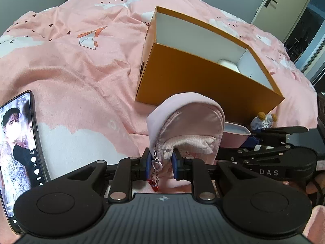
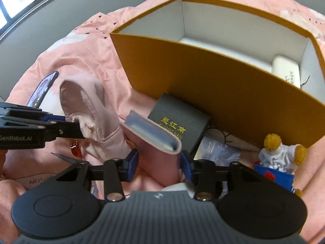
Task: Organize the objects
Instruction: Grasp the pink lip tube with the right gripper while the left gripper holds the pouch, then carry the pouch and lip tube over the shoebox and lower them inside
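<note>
Only a white case [image 2: 286,71] lies in the orange box [image 2: 223,93] on the bed [image 1: 71,71]. The left gripper [image 1: 161,162] pinches a pink pouch [image 1: 186,122]; the right gripper [image 2: 160,162] clasps a pink wallet [image 2: 156,140]. A black booklet [image 2: 178,126] and plush toy [image 2: 282,150] remain outside.

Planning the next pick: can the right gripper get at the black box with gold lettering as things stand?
Probably not yet. The right gripper already has the pink card holder between its pads, and that holder covers the black box's near edge. Once it is set down, the box lies bare just ahead, beside the orange box.
</note>
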The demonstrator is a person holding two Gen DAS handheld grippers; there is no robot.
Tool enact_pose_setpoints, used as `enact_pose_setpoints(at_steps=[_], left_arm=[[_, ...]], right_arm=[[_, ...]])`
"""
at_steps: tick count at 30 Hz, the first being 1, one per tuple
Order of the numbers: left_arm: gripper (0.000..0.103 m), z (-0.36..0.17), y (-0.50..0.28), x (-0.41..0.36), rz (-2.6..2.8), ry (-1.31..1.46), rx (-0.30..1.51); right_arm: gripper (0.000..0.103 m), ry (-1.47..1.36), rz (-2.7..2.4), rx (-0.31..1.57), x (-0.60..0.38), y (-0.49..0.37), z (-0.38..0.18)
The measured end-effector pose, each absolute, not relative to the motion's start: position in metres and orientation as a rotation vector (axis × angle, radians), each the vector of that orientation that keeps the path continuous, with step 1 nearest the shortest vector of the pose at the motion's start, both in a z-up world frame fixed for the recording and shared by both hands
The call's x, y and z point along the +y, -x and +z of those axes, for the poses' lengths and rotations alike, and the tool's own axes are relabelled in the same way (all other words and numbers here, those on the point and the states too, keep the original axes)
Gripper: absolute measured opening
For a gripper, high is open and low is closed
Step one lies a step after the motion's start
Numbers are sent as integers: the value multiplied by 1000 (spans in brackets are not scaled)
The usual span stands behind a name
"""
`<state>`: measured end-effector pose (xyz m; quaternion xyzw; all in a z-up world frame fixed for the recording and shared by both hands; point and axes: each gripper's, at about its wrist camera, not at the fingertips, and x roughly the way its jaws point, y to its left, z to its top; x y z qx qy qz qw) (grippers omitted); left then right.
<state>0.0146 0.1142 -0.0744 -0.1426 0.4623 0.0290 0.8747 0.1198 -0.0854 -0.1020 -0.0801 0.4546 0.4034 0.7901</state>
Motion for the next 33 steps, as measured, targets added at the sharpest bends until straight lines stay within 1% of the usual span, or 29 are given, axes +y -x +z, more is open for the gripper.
enact_pose_setpoints(at_steps=[1,2,5,14,24,29,33], left_arm=[[23,-73,-13,115,57,305,960],[22,-71,-12,116,40,323,954],[22,-62,-8,117,21,341,920],[22,-20,-7,109,-114,428,823],[22,35,-50,107,-224,401,747],[22,57,-79,108,-238,362,714],[22,59,-103,110,-227,356,722]], right_arm=[[37,169,868,969,-88,-117,-99],[27,155,877,958,-91,-114,-95],[19,116,901,913,-99,-106,-78],[17,20,813,808,-129,-103,-24],[17,-121,787,735,-155,-136,40],[17,-150,780,697,-154,-161,59],[17,-149,770,701,-150,-180,57]])
